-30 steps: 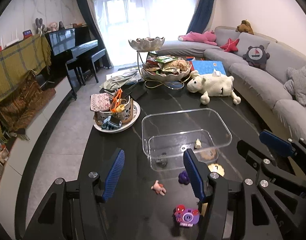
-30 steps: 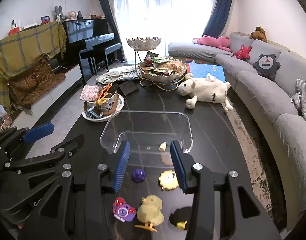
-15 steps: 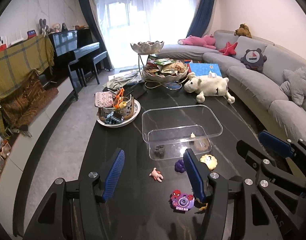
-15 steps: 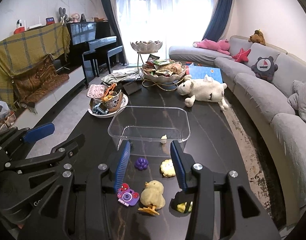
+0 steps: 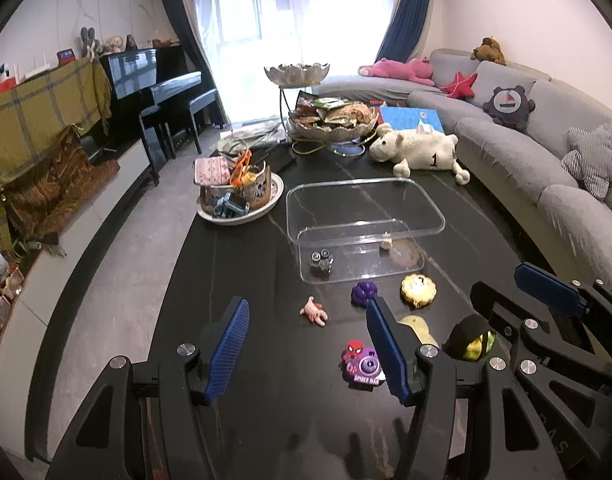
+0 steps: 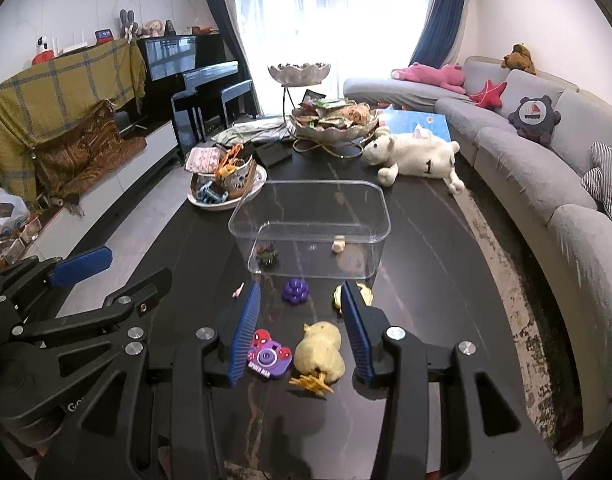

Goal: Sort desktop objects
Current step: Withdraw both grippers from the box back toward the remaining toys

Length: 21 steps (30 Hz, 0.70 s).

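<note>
A clear plastic box [image 5: 434,216] [image 6: 382,220] stands mid-table with a small dark toy [image 5: 321,261] and a tiny pale figure [image 5: 385,243] inside. In front of it lie a pink figure [image 5: 314,311], a purple grape toy [image 5: 364,291] [image 6: 296,290], a yellow round cookie toy [image 5: 418,289], a Spider-Man camera toy [image 5: 364,365] [image 6: 268,356] and a yellow chick [image 6: 320,350]. My left gripper [image 5: 306,346] hangs open above the table with nothing between its fingers. My right gripper [image 6: 300,330] is open too, framing the camera toy and the chick without touching them.
A white plate [image 5: 274,204] piled with a pouch, glasses and a mug sits left of the box. Behind stand a tiered snack bowl [image 5: 334,122] and a white plush sheep [image 5: 420,150]. A grey sofa [image 5: 546,168] runs along the right; a piano [image 5: 158,84] stands at the left.
Both grippers have drawn back toward the near end of the table. The box looks farther off and more of the small toys show in front of it. Jaw widths are unchanged.
</note>
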Each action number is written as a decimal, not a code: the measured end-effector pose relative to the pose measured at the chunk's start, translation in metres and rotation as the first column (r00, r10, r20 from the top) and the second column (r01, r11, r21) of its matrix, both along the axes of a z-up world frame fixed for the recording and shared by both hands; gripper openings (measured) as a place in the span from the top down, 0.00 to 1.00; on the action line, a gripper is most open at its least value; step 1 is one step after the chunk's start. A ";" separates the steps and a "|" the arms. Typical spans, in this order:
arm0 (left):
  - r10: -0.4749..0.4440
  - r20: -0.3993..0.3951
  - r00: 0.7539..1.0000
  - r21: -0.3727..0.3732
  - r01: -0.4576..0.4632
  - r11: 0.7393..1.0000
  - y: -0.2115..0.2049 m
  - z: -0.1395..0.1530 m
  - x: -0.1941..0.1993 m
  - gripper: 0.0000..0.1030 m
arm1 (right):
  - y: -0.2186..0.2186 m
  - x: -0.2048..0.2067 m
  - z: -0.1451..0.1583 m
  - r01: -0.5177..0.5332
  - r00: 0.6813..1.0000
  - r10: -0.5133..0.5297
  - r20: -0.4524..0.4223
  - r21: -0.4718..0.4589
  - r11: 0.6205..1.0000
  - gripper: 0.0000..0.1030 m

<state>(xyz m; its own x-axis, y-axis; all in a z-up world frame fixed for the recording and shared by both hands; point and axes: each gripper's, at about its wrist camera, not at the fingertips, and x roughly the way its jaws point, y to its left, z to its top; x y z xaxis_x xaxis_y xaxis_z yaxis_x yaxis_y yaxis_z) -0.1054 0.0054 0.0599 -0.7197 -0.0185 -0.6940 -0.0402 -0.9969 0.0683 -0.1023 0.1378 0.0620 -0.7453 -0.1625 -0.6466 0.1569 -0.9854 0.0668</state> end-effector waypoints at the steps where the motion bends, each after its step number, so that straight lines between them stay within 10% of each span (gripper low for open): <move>1: 0.000 0.004 1.000 -0.003 0.000 1.000 0.000 -0.002 0.001 0.44 | 0.000 0.001 -0.002 -0.002 1.000 0.002 0.003 0.000 1.000 0.61; 21: 0.008 0.060 0.998 -0.033 -0.006 0.999 -0.004 -0.041 0.005 0.44 | -0.005 0.001 -0.044 -0.025 0.996 0.026 0.080 -0.015 1.000 0.61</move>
<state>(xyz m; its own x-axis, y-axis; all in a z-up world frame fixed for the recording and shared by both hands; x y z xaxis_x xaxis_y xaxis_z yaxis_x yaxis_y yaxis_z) -0.1004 0.0014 0.0193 -0.6766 -0.0475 -0.7349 -0.0379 -0.9944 0.0991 -0.1017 0.1330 0.0180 -0.6866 -0.1904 -0.7016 0.1760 -0.9799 0.0937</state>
